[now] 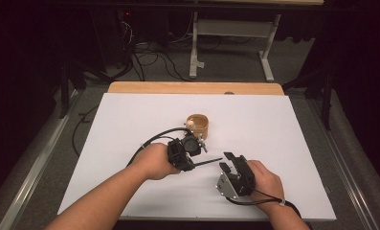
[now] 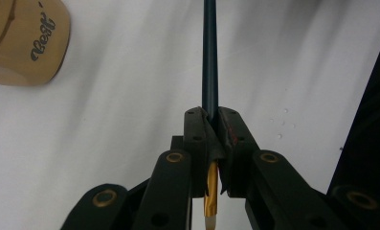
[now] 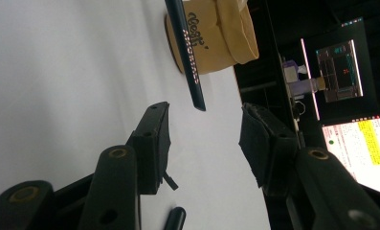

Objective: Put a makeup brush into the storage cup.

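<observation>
1. The left gripper view shows what the high view cannot: a gold ferrule and pale end on the pencil (image 2: 210,72), behind the clamping pads. The left gripper (image 2: 210,120) is closed tight on that dark blue shaft.
2. The right gripper view shows white lettering on the pencil (image 3: 187,52) and its blunt end hanging just ahead of the right gripper (image 3: 204,139), whose jaws stand apart with nothing between them and touch nothing.
3. In the high view, the left gripper (image 1: 195,155) holds the pencil (image 1: 210,161) just in front of the cup (image 1: 199,125), the shaft pointing toward the right gripper (image 1: 231,157).
4. The cup is round, tan and paper-like, with printed script; a small pale object sits inside, which cannot be identified.
5. The table (image 1: 130,120) surface is smooth, matt white.
</observation>
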Demonstrator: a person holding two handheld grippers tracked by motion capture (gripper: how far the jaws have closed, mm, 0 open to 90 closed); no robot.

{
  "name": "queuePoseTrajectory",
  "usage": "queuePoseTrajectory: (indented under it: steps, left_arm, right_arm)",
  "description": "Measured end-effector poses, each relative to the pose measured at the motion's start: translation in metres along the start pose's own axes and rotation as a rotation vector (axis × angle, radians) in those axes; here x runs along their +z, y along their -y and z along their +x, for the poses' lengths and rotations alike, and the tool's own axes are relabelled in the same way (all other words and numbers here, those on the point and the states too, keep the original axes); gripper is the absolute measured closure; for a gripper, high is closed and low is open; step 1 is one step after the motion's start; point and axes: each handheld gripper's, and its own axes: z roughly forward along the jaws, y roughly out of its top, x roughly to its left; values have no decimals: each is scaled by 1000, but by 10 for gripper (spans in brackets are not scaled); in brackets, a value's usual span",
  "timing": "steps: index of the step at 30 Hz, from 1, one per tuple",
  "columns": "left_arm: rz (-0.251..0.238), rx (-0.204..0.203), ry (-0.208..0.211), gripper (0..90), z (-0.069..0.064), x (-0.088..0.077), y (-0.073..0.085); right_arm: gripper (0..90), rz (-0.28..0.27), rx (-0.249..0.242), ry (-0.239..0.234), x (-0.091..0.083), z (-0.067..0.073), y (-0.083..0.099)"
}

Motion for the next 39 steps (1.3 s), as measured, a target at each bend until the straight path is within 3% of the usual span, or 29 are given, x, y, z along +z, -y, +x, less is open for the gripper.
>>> queuePoseTrajectory:
  steps: [9,28,39]
  left_arm:
    - [-4,-3,6,829,-1,3,-2]
    - [8,9,8,829,-4,8,-7]
    - [8,9,8,829,-4,8,-8]
  right_arm:
    - [599,-15,-12,-14,1,2,-5]
    - [725,-8,-112,2,1,7,-8]
    - [776,-13,-129,0,1,9,-9]
